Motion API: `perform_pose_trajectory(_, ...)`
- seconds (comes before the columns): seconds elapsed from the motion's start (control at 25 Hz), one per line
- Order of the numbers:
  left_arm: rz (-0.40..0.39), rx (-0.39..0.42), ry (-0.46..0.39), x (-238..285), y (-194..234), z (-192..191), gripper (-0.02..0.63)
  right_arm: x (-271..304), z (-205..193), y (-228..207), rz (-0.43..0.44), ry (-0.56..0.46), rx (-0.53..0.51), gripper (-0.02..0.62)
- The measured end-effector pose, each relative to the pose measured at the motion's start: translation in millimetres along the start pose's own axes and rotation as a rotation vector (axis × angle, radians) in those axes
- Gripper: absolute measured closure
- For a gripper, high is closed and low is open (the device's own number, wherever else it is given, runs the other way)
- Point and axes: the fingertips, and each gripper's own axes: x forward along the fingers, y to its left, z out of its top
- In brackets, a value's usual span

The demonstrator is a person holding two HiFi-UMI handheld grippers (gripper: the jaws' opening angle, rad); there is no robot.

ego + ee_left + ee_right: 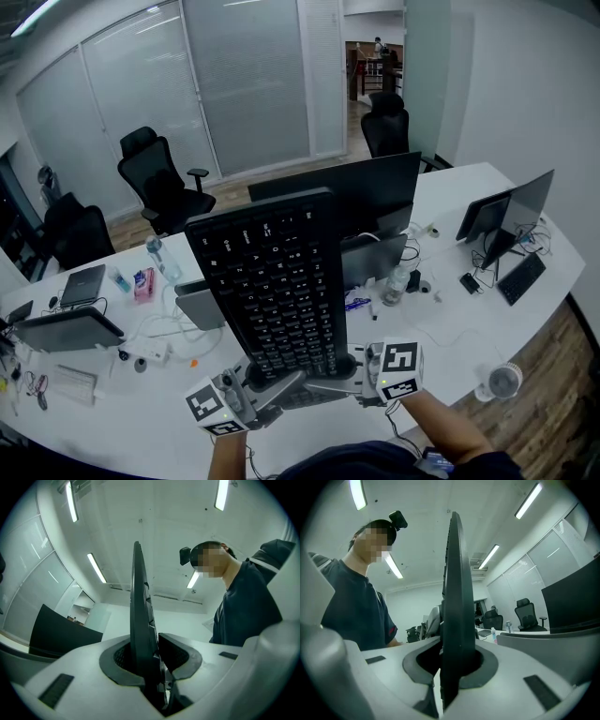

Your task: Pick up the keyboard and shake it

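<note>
In the head view a black keyboard [272, 281] is lifted off the desk and stands on end, its keys facing me and its far end up. Both grippers grip its near end: the left gripper [277, 386] from the lower left, the right gripper [330, 382] from the lower right. The left gripper view shows the keyboard [139, 620] edge-on, rising between the jaws of the left gripper [150, 660], which clamp it. The right gripper view shows the same keyboard [457, 597] edge-on, pinched by the right gripper [452, 667]. The person's head and torso appear in both gripper views.
Under the keyboard lies a long white desk [450, 309] with a black monitor [375, 192], laptops [70, 328], a water bottle [161, 258], a second bottle [397, 281], cables, and a small fan [504, 380]. Another monitor [525, 211] stands at the right. Office chairs [159, 183] stand behind.
</note>
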Motion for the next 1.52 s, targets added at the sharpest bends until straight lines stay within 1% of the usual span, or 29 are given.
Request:
perform_pose_trajectory(0.2,0.027,0.036,0.023,-1,4,-3,0.479,1,-3,-2,-0.022,-0.003,0.01,0.514)
perform_pose_trajectory(0.28,0.052,0.045,0.037,-3,9,-5,0.438,0,-3,-4,-0.03,-0.006,0.009,0.514)
perform_pose_trajectory(0.36,0.078,0.053,0.046,-5,15,-6,0.415,-2,-1,-7,-0.041,-0.004,0.003,0.514)
perform_pose_trajectory(0.48,0.13,0.083,0.065,-9,25,-7,0.377,-5,2,-14,-0.072,0.01,-0.013,0.514)
perform_pose_trajectory(0.6,0.201,0.132,0.097,-15,33,-12,0.348,-11,1,-20,-0.117,0.032,-0.029,0.514)
perform_pose_trajectory(0.76,0.3,0.237,0.156,-25,45,-15,0.313,-17,-1,-30,-0.184,0.071,-0.059,0.514)
perform_pose_trajectory(0.92,0.352,0.338,0.202,-26,51,-14,0.295,-22,-2,-36,-0.224,0.09,-0.077,0.514)
perform_pose_trajectory(1.16,0.471,0.476,0.235,-36,60,-3,0.29,-31,-2,-47,-0.307,0.122,-0.119,0.514)
perform_pose_trajectory(1.24,0.486,0.558,0.267,-37,60,1,0.29,-37,-2,-52,-0.338,0.14,-0.137,0.514)
perform_pose_trajectory(1.32,0.471,0.702,0.35,-36,58,2,0.29,-41,-3,-56,-0.367,0.158,-0.15,0.514)
perform_pose_trajectory(1.36,0.47,0.759,0.39,-36,58,2,0.29,-43,-4,-58,-0.381,0.168,-0.157,0.514)
perform_pose_trajectory(1.44,0.496,0.817,0.441,-38,58,3,0.29,-47,-5,-63,-0.411,0.192,-0.172,0.514)
perform_pose_trajectory(1.52,0.523,0.857,0.466,-38,59,6,0.29,-48,-6,-68,-0.444,0.229,-0.194,0.514)
